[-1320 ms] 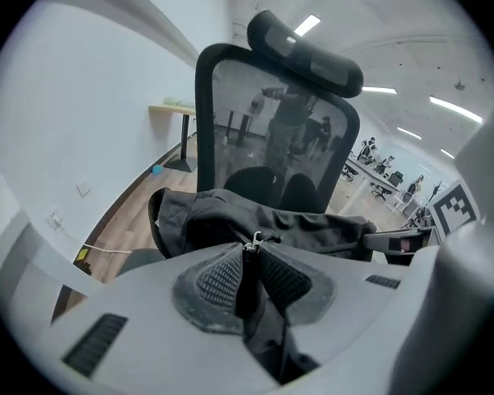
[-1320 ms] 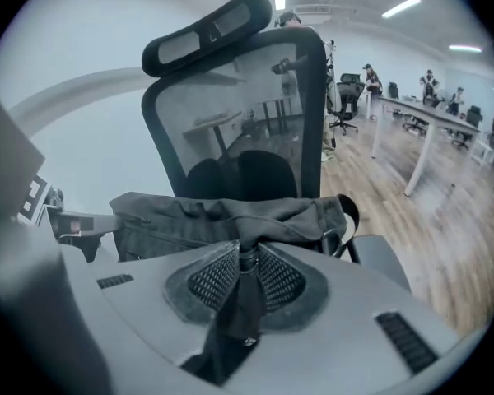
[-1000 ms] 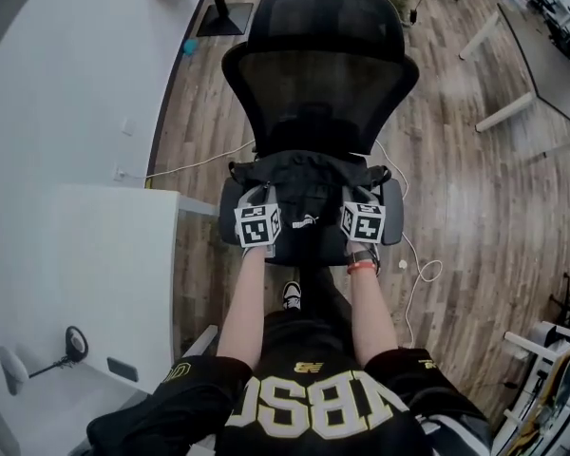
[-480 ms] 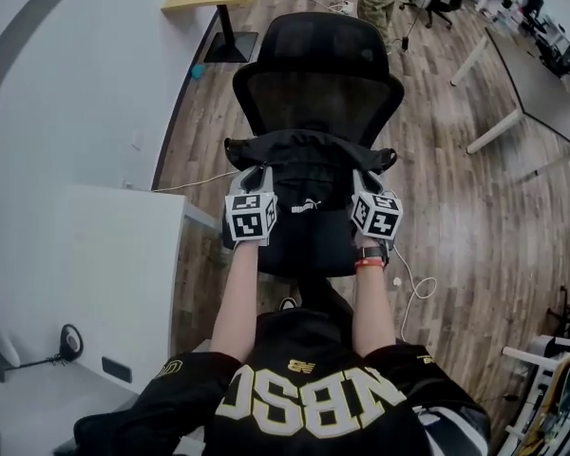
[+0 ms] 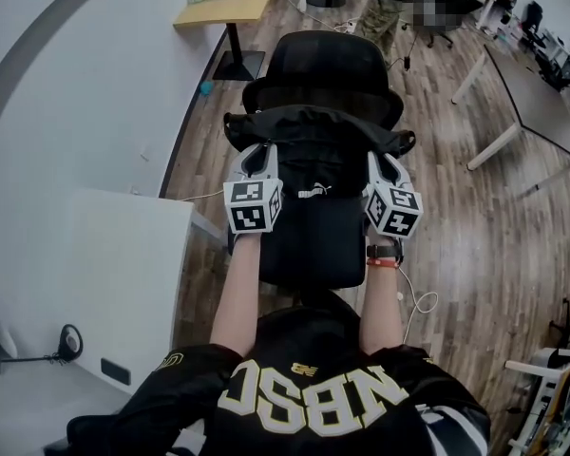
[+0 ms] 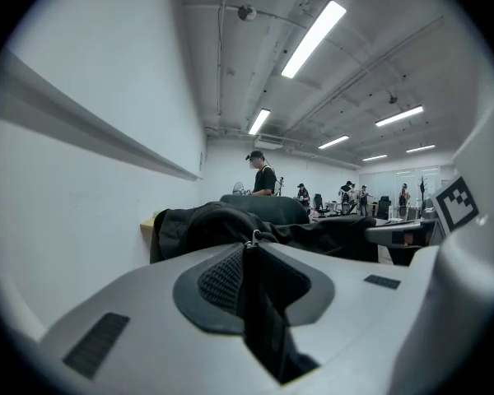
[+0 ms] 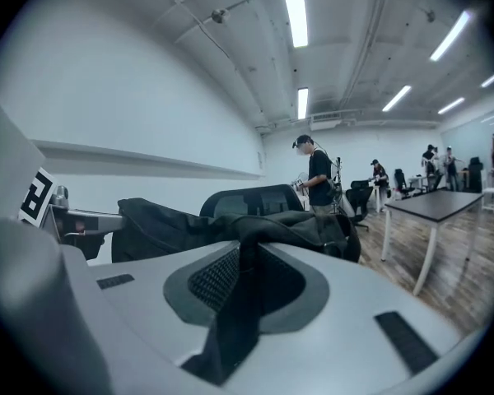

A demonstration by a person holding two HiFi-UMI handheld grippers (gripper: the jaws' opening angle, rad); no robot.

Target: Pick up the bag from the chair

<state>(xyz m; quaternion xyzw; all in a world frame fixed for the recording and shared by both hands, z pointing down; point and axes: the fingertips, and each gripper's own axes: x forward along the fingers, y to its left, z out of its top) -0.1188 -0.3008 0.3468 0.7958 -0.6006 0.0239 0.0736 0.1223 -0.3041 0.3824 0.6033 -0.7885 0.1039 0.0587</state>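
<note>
Viewing from the head camera, the black bag (image 5: 313, 145) hangs between the two grippers, clear of the chair (image 5: 309, 240) seat and in front of its backrest. The left gripper (image 5: 257, 156) takes the bag's left end and the right gripper (image 5: 381, 163) takes its right end. Judged from this, the two-point hold spreads the load and keeps the soft bag level. The seat pad below shows bare, so the lift appears nearly complete.

In the left gripper view, the jaws are pressed together on a fold of black bag fabric. A small metal zipper pull (image 6: 253, 239) sits just at the jaw tips. The rest of the bag bulges beyond the tips, across the view.

In the right gripper view, the jaws are likewise pinched on a strip of black fabric that runs down between the pads (image 7: 218, 280). The bag's body stretches away toward the other gripper, with the chair's backrest behind it. A grey table (image 7: 432, 204) stands well apart at the right.
</note>
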